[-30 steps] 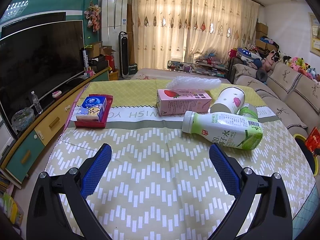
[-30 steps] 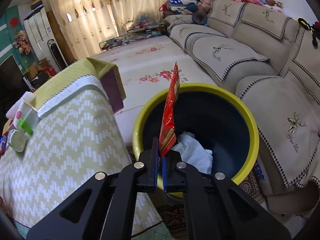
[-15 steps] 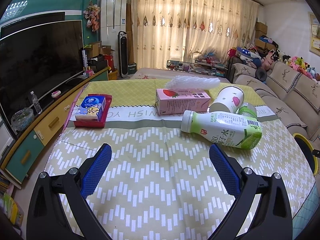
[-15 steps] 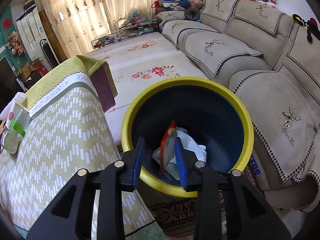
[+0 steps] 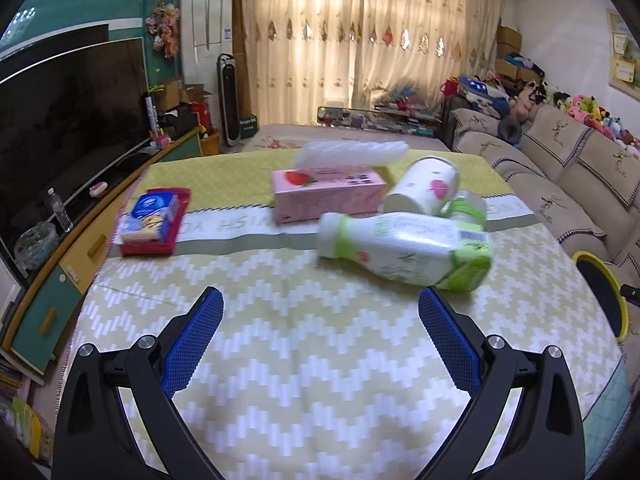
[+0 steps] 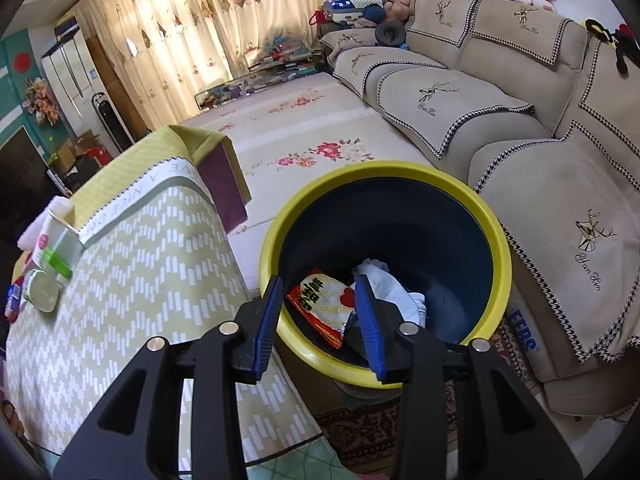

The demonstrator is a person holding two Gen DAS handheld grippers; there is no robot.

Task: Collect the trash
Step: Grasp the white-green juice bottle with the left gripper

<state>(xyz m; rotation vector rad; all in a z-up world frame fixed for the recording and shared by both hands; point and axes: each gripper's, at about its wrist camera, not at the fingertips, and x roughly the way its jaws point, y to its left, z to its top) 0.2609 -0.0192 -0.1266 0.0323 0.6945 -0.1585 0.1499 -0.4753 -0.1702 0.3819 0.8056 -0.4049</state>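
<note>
**Over the bin, wrapper down**

Above the yellow-rimmed trash bin (image 6: pixel 496 240), right gripper (image 6: pixel 322 312) parted about halfway, blue pads (image 6: pixel 269 320) gripping nothing. Down inside the bin: one red snack wrapper (image 6: pixel 324 304) lying flat, one wad of white paper (image 6: pixel 386 284) just beside it. Bin wedged between the table (image 6: pixel 132 288) and the sofa (image 6: pixel 520 128).

Over on the table, left gripper (image 5: pixel 320 324) spread wide, empty, hovering above the chevron cloth. Count ahead of it, all well short of the bin: one green-and-white bottle (image 5: pixel 404 254) on its side, nearest the pads; one pink carton (image 5: pixel 326 194) behind it; one white cup (image 5: pixel 424 192) tipped over just beside the carton; one strip of bubble wrap (image 5: pixel 352 152) on top of the carton. One red tray (image 5: pixel 154 220) with a blue tissue pack (image 5: pixel 150 216), farthest across the table from the bin.

Only from the right wrist: the bin's contents. Only from the left wrist: carton, tray and tissue pack in full, with just a sliver of bin rim at the table's edge.
</note>
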